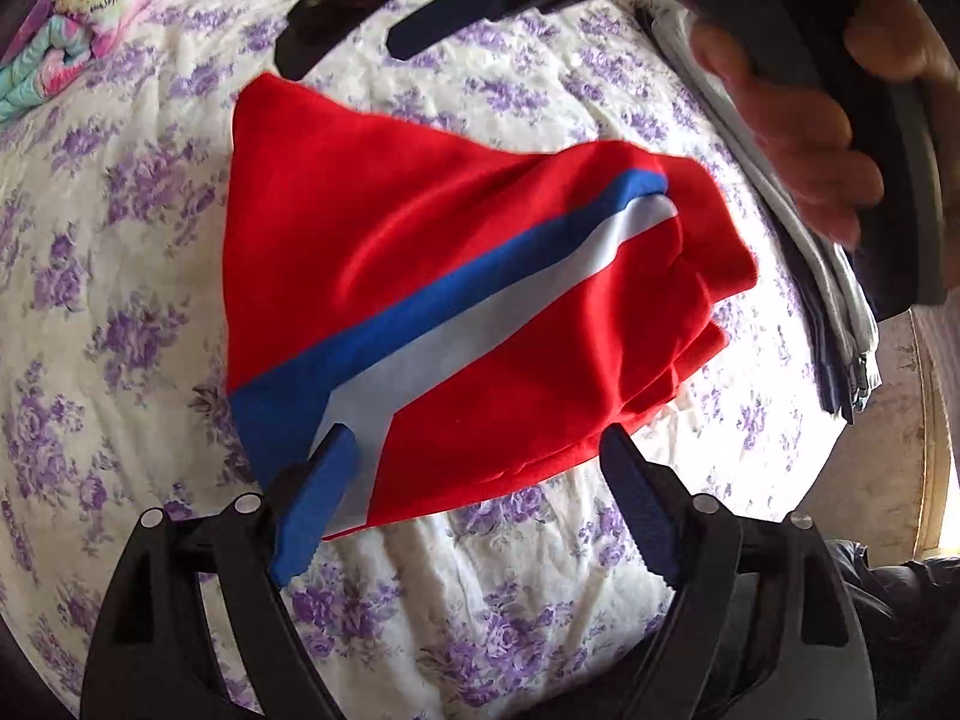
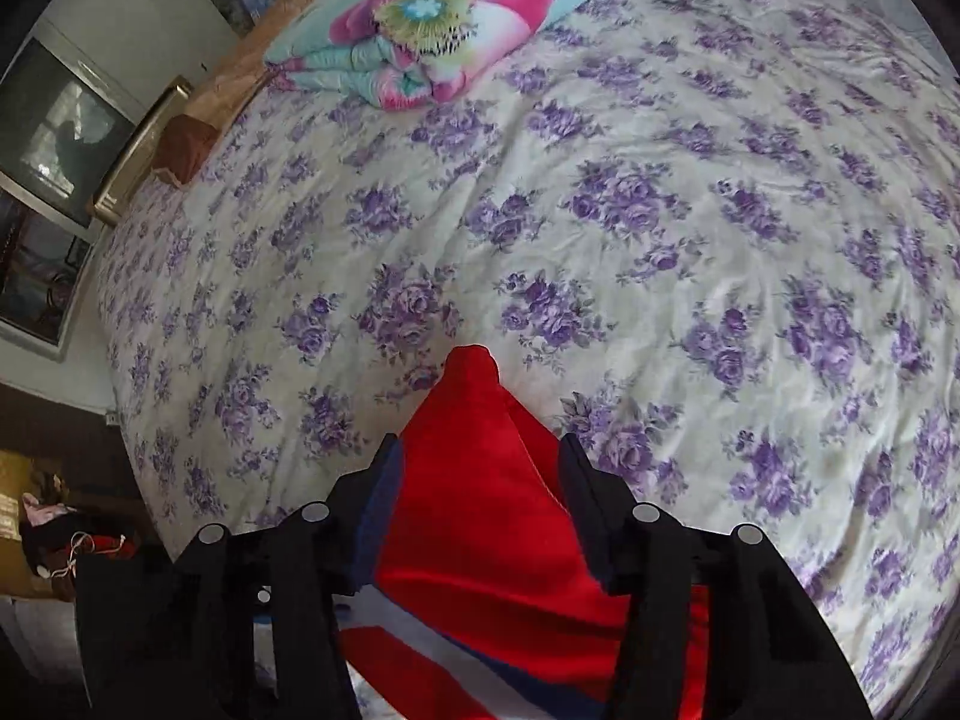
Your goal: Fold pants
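Pants (image 1: 456, 300), red with a blue and white side stripe, lie folded over on the flowered bed (image 1: 120, 300), their near hem between the wide-open fingers of the left gripper (image 1: 480, 450), while the right gripper (image 2: 477, 462) straddles a red corner with its fingers parted, pressing nothing. With neither gripper holding cloth, I judge the loosely bunched far edge may slump and leave the fold crooked.

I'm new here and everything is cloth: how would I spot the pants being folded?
Start with the big bed sheet printed with purple flowers. In its middle lie the pants, partly folded. Unlike the grey clothes stack and the pink flowered quilt, they are bright red with a blue and white stripe.
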Available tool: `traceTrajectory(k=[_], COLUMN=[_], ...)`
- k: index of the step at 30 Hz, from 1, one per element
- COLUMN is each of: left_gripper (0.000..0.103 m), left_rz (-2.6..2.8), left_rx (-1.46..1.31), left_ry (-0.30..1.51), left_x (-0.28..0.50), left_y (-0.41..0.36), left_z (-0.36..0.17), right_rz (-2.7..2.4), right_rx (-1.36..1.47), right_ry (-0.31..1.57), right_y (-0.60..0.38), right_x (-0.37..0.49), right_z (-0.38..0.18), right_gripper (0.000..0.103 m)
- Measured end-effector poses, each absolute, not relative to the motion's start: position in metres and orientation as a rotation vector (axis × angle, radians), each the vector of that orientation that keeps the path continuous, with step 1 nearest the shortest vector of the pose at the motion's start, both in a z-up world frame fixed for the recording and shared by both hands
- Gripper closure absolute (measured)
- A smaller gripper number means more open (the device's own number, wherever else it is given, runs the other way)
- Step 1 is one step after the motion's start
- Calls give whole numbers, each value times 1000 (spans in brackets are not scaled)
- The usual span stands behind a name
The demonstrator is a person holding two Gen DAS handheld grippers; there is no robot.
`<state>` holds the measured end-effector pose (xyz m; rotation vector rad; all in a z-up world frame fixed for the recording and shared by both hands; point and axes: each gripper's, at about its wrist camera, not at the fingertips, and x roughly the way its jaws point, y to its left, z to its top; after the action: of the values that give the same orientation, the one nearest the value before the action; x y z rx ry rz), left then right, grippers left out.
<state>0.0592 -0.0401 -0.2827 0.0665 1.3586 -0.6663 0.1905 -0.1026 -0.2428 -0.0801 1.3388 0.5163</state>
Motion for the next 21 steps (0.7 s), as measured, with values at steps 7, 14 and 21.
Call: traceTrajectory(k=[7,14,21], left_gripper=[24,22,23], left_rz=[-670,-668,-700], left_rx=[62,121,20], left_ry=[1337,1346,1338], left_x=[59,63,68], left_y=[-37,-49,-17], left_z=[-286,-298,-264], right_rz=[535,489,420], right_rx=[-96,-137,-61], right_ry=[1400,1429,1309], right_y=[-76,-62,-131], right_x=[206,221,190], right_z=[-267,-312,-225], right_gripper=[97,93,80])
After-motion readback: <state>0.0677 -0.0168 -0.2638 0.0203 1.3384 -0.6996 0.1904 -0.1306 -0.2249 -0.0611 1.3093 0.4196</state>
